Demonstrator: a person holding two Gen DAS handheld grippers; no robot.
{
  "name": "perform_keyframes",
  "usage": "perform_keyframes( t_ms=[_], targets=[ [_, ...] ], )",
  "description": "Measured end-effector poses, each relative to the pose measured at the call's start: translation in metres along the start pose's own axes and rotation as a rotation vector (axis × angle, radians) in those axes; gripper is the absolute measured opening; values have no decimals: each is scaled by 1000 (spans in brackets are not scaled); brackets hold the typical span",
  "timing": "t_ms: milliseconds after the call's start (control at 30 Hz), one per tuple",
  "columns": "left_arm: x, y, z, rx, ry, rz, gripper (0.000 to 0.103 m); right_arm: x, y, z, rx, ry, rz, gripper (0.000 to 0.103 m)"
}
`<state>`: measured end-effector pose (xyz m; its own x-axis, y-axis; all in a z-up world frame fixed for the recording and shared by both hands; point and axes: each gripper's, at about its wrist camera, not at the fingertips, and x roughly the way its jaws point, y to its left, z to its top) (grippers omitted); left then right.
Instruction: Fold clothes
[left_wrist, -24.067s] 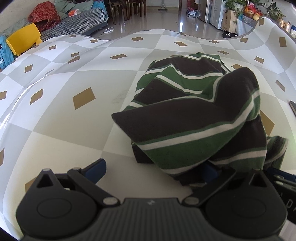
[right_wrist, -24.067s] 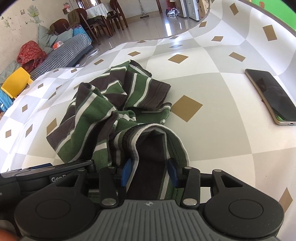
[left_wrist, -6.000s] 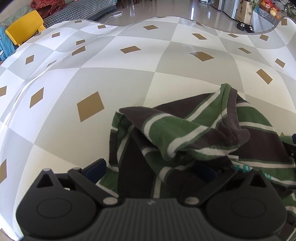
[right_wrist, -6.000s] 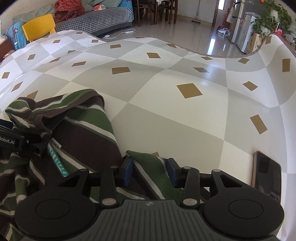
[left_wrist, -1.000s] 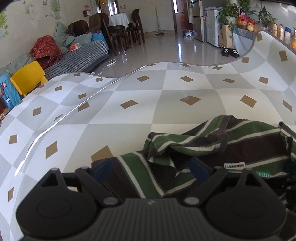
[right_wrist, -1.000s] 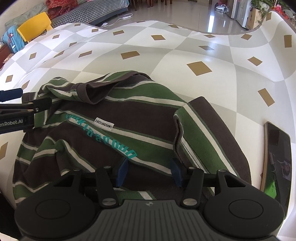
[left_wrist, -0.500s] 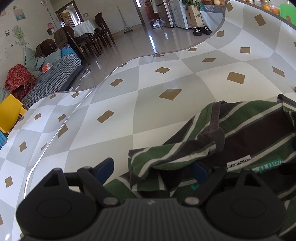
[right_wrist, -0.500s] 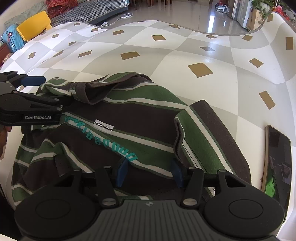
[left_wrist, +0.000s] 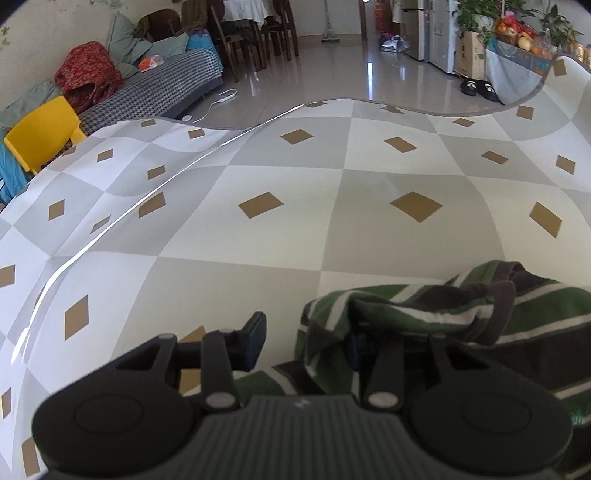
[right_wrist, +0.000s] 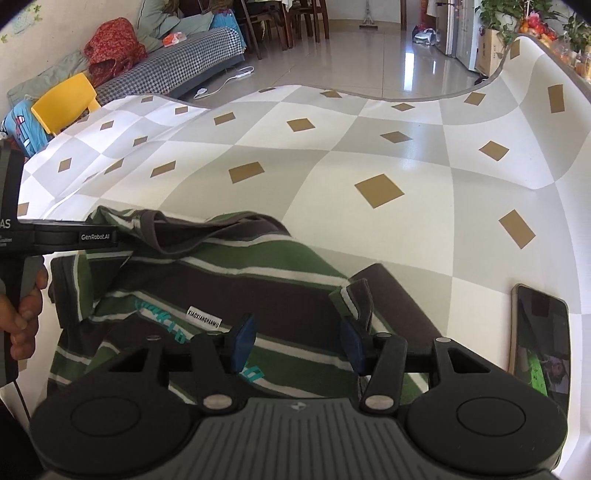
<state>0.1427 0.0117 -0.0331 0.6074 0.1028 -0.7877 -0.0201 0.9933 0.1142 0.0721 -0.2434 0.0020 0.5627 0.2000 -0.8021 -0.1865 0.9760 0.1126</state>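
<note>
The right finger of the left gripper (left_wrist: 306, 341) is covered by a fold of the striped shirt (left_wrist: 424, 314). The phone (right_wrist: 539, 339) is partly hidden behind the right gripper (right_wrist: 298, 345).

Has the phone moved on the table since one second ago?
No. The phone lies at the same right-side spot on the checkered table, beside the striped shirt.

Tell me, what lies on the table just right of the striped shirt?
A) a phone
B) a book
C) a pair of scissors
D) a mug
A: a flat dark phone with a lit screen lies on the checked table, apart from the striped shirt.
</note>
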Motion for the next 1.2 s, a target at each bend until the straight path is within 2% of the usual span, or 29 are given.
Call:
perform_keyframes(
  t_ms=[167,267,367,467,633,933,1100,1200],
  targets=[
    [21,19,9,-108,55,56,47,-7,-26,6,68,-16,18,50],
    [24,26,14,-159,63,62,53,-9,-36,6,70,-9,-19,50],
    [24,31,18,-198,62,84,62,-10,-44,5,74,-7,-55,50],
    [21,36,23,-234,43,117,73,-10,-54,4,126,-1,-43,50],
    [12,39,28,-288,33,91,80,-1,-56,3,154,31,-5,50],
    [-6,13,30,-206,-1,11,90,11,-56,3,130,32,-47,50],
    [-6,-4,23,-135,26,-37,92,18,-58,1,135,36,-52,51],
    [-4,-13,16,-93,56,-68,92,22,-58,-2,139,39,-47,54]
  ],
)
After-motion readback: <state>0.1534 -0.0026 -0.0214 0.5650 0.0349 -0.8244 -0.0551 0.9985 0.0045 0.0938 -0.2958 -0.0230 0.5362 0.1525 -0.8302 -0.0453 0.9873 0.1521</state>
